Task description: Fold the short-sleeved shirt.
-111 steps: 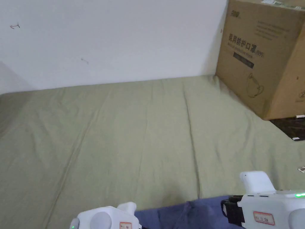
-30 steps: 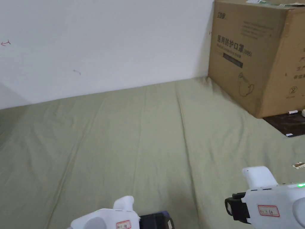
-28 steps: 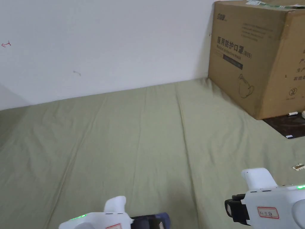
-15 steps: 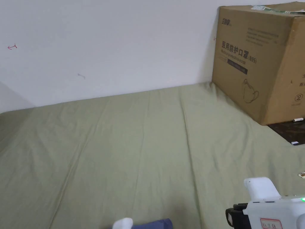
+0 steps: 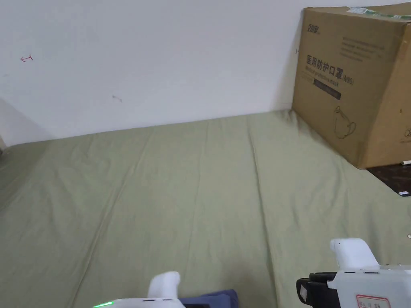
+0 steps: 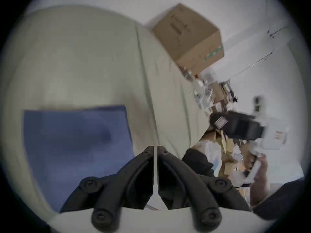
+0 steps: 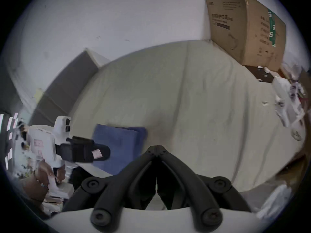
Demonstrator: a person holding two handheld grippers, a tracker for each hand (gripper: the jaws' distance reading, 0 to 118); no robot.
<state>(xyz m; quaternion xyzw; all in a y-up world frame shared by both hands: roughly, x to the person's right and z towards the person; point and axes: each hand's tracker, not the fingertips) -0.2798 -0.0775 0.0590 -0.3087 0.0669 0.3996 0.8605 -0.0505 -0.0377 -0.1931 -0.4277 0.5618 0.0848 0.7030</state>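
The blue short-sleeved shirt lies folded into a flat rectangle on the olive sheet near its front edge. One corner of it shows at the bottom of the head view. My left gripper is shut with nothing between its jaws and hangs just right of the shirt. The right gripper view has the left gripper over the shirt. My right gripper is shut and holds nothing. It hovers over bare sheet to the right of the shirt, its black nose pointing left.
A large cardboard box stands at the back right against the white wall. A dark board lies beside it. Loose clutter is piled off the sheet's right side. A grey panel stands to the left.
The wide blue cloth between the grippers 3.7 s ago is now a narrow folded stack by the left gripper. The left gripper sits lower in the head view. The camera has shifted a little.
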